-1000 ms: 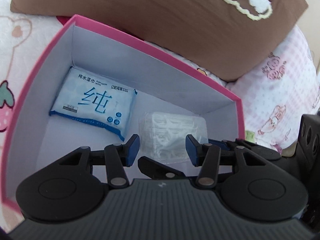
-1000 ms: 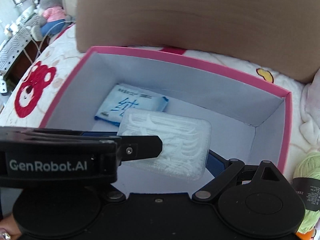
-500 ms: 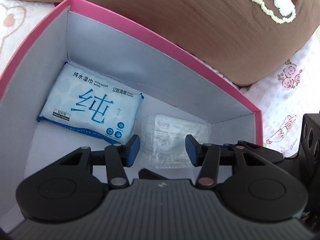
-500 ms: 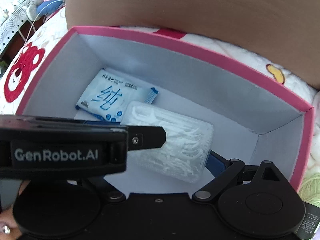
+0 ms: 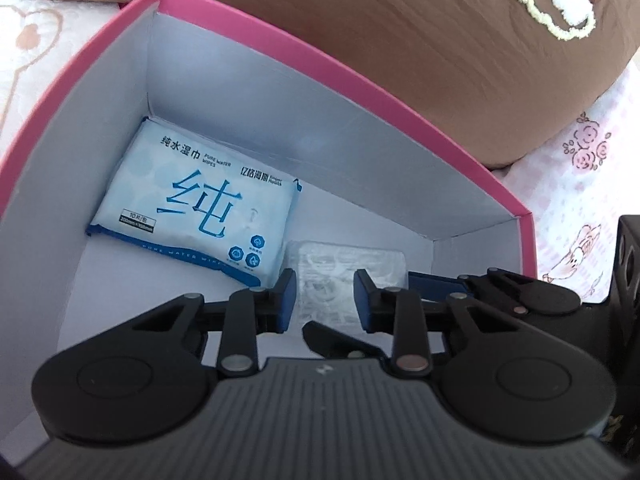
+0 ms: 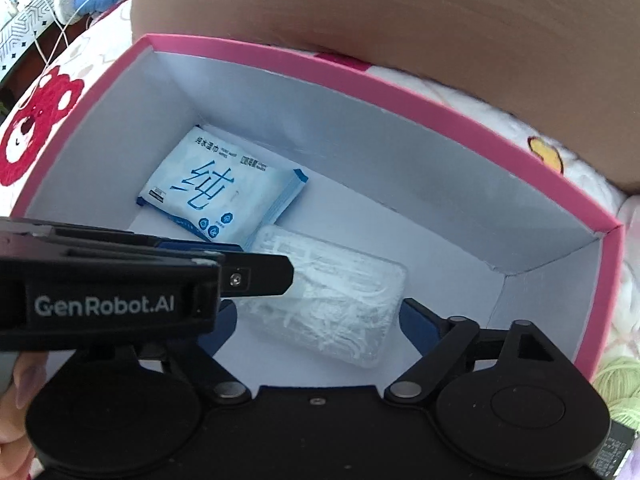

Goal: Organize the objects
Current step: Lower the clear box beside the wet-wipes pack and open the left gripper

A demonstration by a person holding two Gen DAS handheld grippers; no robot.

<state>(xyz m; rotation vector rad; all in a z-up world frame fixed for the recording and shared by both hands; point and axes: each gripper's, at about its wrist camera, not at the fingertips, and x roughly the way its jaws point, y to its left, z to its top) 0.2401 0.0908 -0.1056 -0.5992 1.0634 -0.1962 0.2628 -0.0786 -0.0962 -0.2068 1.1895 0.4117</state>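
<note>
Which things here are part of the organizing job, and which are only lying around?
Part of the job:
- pink box
- wet wipes pack, lying in the box
- clear pack of floss picks, in the box beside the wipes

Lying about:
- brown pillow
- green yarn
- patterned bedsheet

Pink box (image 5: 320,56), blue-white wipes pack (image 5: 200,204), perhaps clear packet (image 6: 332,300)

Inside the matt pink cardboard box (image 6: 460,120), a glossy plastic wipes pack (image 6: 216,192) lay beside a clear, ridged plastic floss-pick case (image 6: 332,300).
</note>
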